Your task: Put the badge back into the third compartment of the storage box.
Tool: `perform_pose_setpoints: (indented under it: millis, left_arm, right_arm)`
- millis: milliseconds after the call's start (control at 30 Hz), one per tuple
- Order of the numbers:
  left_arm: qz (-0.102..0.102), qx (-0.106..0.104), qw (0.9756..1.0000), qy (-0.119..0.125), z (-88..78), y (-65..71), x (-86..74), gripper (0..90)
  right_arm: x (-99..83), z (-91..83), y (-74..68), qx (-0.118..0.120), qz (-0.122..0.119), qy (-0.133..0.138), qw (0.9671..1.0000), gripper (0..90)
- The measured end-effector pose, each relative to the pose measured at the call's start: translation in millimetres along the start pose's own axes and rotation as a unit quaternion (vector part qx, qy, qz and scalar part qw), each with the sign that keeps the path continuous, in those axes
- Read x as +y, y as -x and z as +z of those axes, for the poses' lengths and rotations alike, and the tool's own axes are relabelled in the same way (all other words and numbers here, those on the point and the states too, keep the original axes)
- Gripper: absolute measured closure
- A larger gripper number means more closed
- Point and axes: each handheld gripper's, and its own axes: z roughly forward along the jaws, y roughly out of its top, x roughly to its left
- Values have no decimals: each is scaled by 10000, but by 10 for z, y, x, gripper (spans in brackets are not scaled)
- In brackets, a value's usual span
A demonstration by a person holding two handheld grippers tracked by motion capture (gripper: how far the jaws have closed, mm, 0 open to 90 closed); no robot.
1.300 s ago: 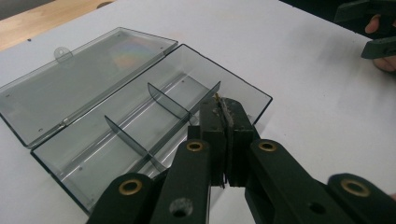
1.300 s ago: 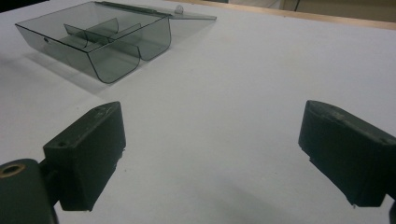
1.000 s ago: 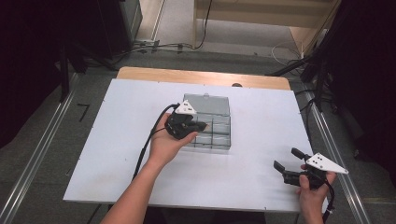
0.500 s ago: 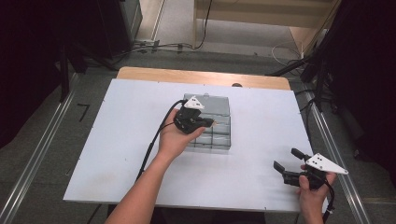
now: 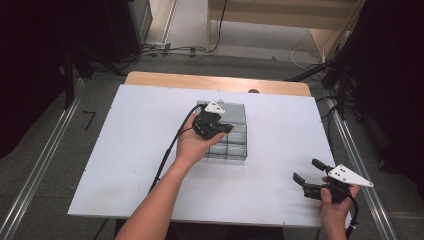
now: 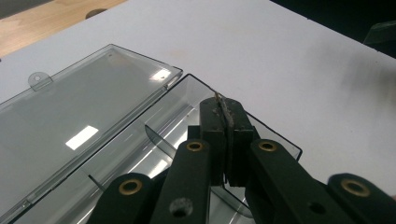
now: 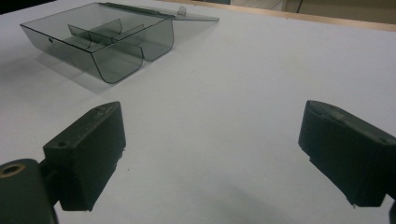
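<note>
White table top (image 5: 125, 150) on a wooden board (image 5: 165, 80), edge showing at the far side. Grey floor (image 5: 75, 105) around the table, with metal rails (image 5: 40, 170) either side. Beyond the table: loose cables (image 5: 165, 49), wooden furniture (image 5: 280, 12), dark curtains (image 5: 30, 60).

A white tabletop (image 5: 130, 150) on a wooden table carries one thing: a smoky clear plastic compartment box (image 5: 235, 145), its hinged lid (image 6: 79, 112) flat open on the board behind it.
</note>
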Motion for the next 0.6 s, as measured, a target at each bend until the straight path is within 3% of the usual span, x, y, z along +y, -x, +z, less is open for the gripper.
perform_pose_setpoints:
  millis: [600]
  left_arm:
    - [-118, 187, 9998, 6, 242, -39, 16, 898]
  right_arm:
    - [0, 0, 0, 17, 7, 11, 10000, 59]
